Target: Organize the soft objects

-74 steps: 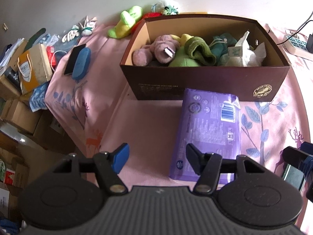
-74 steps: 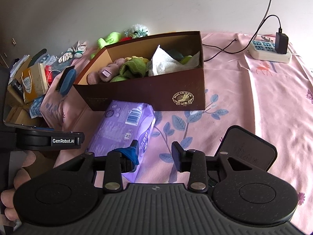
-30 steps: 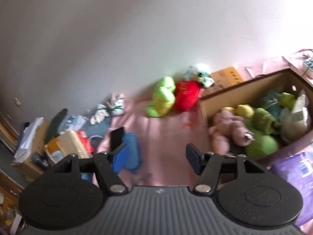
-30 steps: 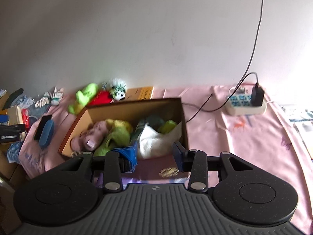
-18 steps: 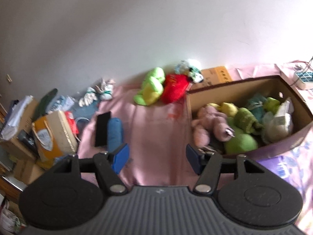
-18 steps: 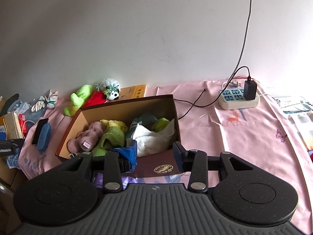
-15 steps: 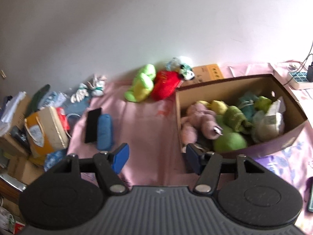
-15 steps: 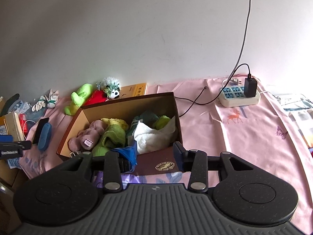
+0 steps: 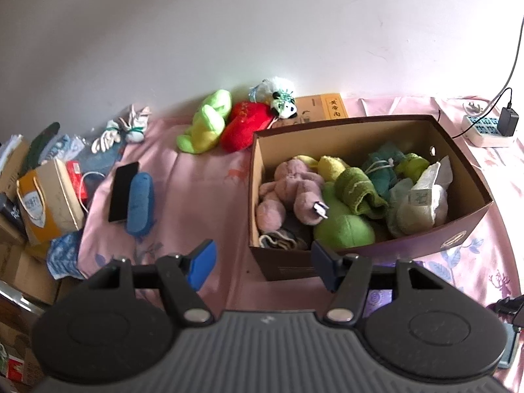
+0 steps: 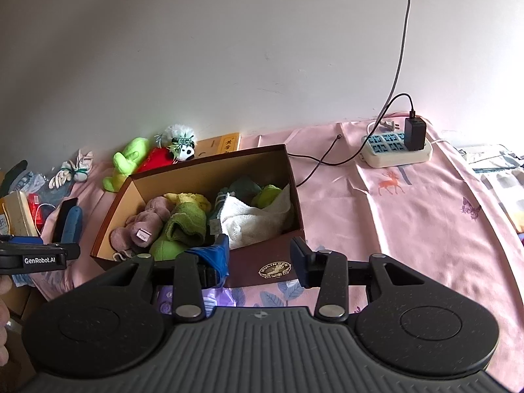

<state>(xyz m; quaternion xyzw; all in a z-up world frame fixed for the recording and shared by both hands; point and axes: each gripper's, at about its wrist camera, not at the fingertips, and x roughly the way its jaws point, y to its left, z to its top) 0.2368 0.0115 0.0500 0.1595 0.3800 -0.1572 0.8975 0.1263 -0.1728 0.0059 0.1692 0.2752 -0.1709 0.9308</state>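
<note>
At the far left my left gripper (image 9: 262, 260) hangs with its jaws apart and nothing between them, over the pink bedsheet (image 9: 203, 190) where a black phone (image 9: 122, 191) and a blue case (image 9: 140, 201) lie side by side. Further right against the wall lie a green plush (image 9: 204, 122), a red plush (image 9: 247, 124) and a small panda toy (image 9: 281, 103), just behind the brown box (image 9: 465, 229), which holds a pink plush (image 9: 294, 193), green towels (image 9: 358, 191) and a white cloth (image 9: 422, 203). My right gripper (image 10: 260, 260) hovers at the box's near wall, its fingers spread and empty, with a purple packet (image 10: 216, 296) just below them and a power strip (image 10: 394, 149) well off to the right.
</note>
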